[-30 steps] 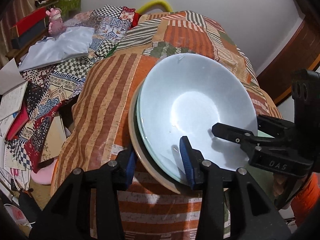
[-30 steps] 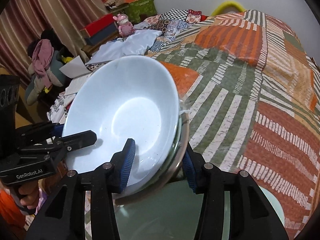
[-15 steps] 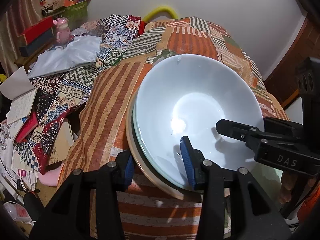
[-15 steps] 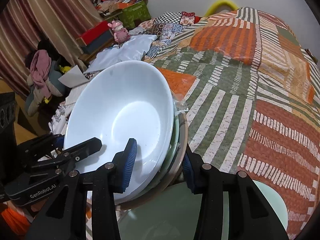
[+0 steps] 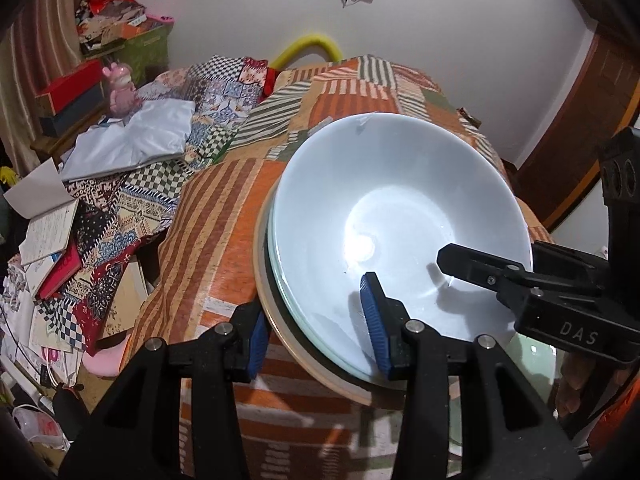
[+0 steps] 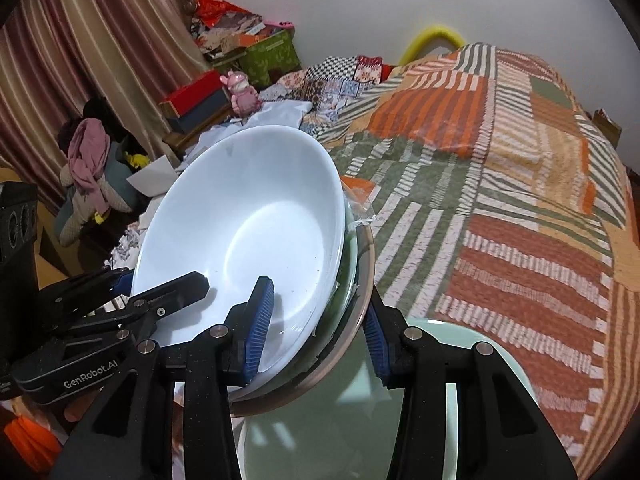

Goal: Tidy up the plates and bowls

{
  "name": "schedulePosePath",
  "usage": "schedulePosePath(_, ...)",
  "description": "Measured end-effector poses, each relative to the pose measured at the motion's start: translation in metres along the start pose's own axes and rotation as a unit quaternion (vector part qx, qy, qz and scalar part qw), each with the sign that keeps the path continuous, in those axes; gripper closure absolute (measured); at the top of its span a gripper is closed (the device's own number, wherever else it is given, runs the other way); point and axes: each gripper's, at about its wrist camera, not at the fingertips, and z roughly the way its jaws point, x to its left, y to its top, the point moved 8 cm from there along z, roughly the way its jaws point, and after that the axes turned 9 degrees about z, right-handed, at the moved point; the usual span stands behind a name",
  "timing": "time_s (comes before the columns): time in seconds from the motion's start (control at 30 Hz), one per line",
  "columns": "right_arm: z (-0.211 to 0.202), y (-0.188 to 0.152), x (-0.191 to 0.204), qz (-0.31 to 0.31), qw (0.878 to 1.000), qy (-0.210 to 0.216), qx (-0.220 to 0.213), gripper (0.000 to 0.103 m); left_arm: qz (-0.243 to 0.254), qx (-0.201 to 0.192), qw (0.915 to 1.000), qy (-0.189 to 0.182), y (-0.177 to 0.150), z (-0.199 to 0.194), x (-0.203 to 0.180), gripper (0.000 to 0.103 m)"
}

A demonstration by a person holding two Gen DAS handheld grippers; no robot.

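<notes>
A stack of dishes hangs above the patchwork bed: a white bowl (image 5: 400, 216) on top, a glass plate (image 5: 288, 288) under it, and a beige plate (image 5: 272, 312) at the bottom. My left gripper (image 5: 316, 330) is shut on the near rim of the stack. My right gripper (image 6: 318, 320) is shut on the stack's opposite rim, where the white bowl (image 6: 248, 224) and the beige plate's rim (image 6: 366, 264) show. A pale green bowl (image 6: 500, 364) lies below the stack on the bed.
The patchwork quilt (image 6: 500, 168) covers the bed to the right. Books and papers (image 5: 48, 232) lie on the floor at left. Boxes (image 6: 192, 100) and a pink toy (image 6: 242, 92) stand near the curtain. A wooden door (image 5: 592, 120) is at right.
Both grippers have lifted the stack higher above the bed. More of the wall and floor shows now. The grips have not changed.
</notes>
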Motion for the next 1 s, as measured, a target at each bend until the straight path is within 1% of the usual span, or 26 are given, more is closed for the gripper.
schedulePosePath(0.23, -0.028, -0.007, -0.013, 0.009, 1.0, -0.006, -0.017, 0.063, 0.021, -0.009, 0.9997, -0.014, 0.0, -0.018, -0.03, 0.061)
schedulePosePath(0.63, -0.07, -0.029, -0.04, 0.032, 0.998, -0.027, -0.041, 0.063, 0.056, -0.01, 0.9975, -0.043, -0.014, -0.036, -0.087, 0.061)
schedulePosePath(0.87, -0.08, -0.049, -0.056, 0.056, 0.997, -0.035, -0.04, 0.063, 0.075, 0.007, 0.9955, -0.058, -0.031, -0.033, -0.11, 0.061)
schedulePosePath(1.0, -0.079, -0.059, -0.065, 0.072, 0.996, -0.039, -0.035, 0.063, 0.076, 0.026, 0.9945, -0.067, -0.041, -0.021, -0.119, 0.061)
